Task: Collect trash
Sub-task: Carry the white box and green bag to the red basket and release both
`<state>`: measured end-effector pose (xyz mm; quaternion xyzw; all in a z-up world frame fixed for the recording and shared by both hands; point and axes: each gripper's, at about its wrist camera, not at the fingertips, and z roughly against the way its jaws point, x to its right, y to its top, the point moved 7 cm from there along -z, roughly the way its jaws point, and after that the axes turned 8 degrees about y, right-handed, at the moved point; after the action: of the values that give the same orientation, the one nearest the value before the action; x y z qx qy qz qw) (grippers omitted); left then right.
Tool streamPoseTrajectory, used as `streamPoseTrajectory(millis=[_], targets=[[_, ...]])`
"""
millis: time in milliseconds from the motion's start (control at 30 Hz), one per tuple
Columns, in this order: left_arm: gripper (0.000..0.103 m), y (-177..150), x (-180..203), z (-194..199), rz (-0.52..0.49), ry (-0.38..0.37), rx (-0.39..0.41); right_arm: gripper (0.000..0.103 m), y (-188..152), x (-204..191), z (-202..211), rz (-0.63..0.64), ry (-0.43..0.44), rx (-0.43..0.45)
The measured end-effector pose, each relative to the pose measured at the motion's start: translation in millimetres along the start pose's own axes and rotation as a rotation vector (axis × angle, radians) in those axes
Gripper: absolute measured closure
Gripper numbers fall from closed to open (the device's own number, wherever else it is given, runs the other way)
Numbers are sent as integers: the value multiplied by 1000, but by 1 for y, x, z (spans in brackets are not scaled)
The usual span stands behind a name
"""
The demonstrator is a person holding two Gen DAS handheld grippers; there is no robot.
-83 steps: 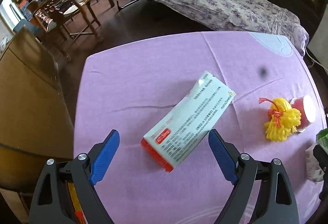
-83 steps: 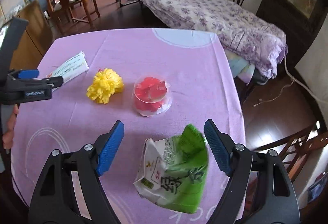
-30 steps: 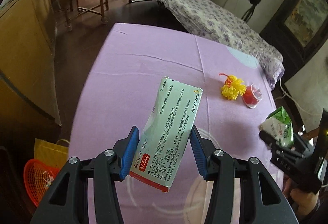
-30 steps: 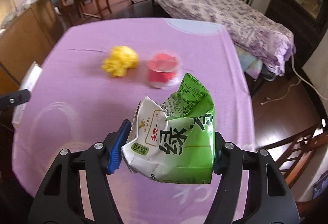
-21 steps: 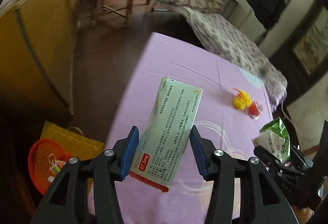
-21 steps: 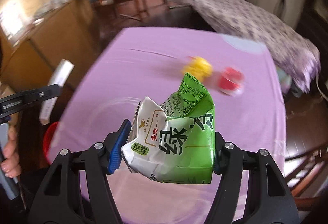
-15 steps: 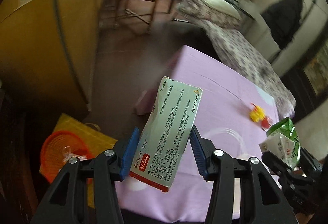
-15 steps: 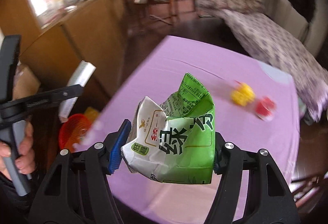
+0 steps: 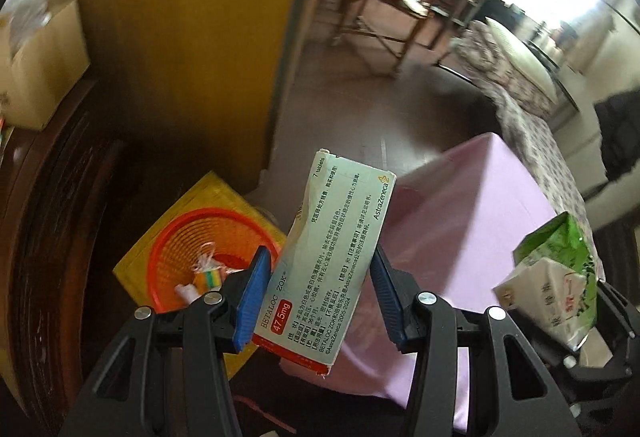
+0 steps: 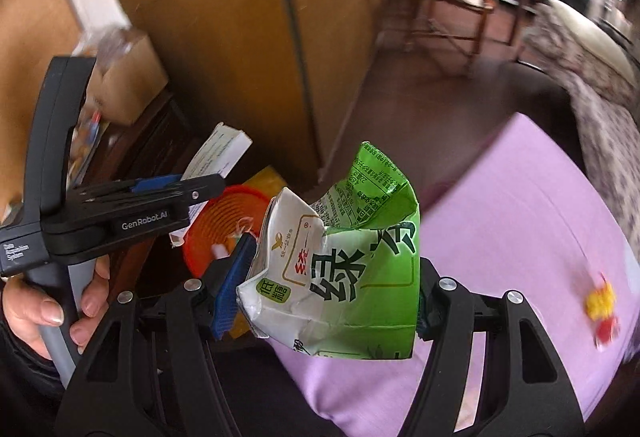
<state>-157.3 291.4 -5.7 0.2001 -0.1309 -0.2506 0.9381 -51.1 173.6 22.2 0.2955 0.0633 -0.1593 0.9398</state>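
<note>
My left gripper [image 9: 320,293] is shut on a pale green medicine box [image 9: 332,257] with a red end, held in the air beyond the table's corner. An orange trash basket [image 9: 188,237] with some scraps inside stands on the floor below and to the left. My right gripper [image 10: 324,285] is shut on a crumpled green and white drink carton [image 10: 344,269]. In the right wrist view the left gripper [image 10: 172,189] with its box [image 10: 216,153] hangs above the basket [image 10: 216,225], a hand [image 10: 72,301] on its grip. The carton [image 9: 560,285] also shows at the right of the left wrist view.
The purple-clothed table [image 10: 520,257] lies to the right, with a yellow pompom [image 10: 600,301] and a red cup [image 10: 606,329] on it. A yellow bag [image 9: 216,193] sits under the basket. A tall wooden cabinet [image 9: 200,37] and a cardboard box [image 10: 124,77] stand behind.
Both grippers have swung left off the table with their loads. The orange basket, at the lower left edge before, now sits just below the left gripper's fingers.
</note>
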Motion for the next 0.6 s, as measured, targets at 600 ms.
streamPoseTrajectory(millis=[600], targets=[[52,2,-102,-64,244,54,-158,39,9,-77,-131,176,162,-259]])
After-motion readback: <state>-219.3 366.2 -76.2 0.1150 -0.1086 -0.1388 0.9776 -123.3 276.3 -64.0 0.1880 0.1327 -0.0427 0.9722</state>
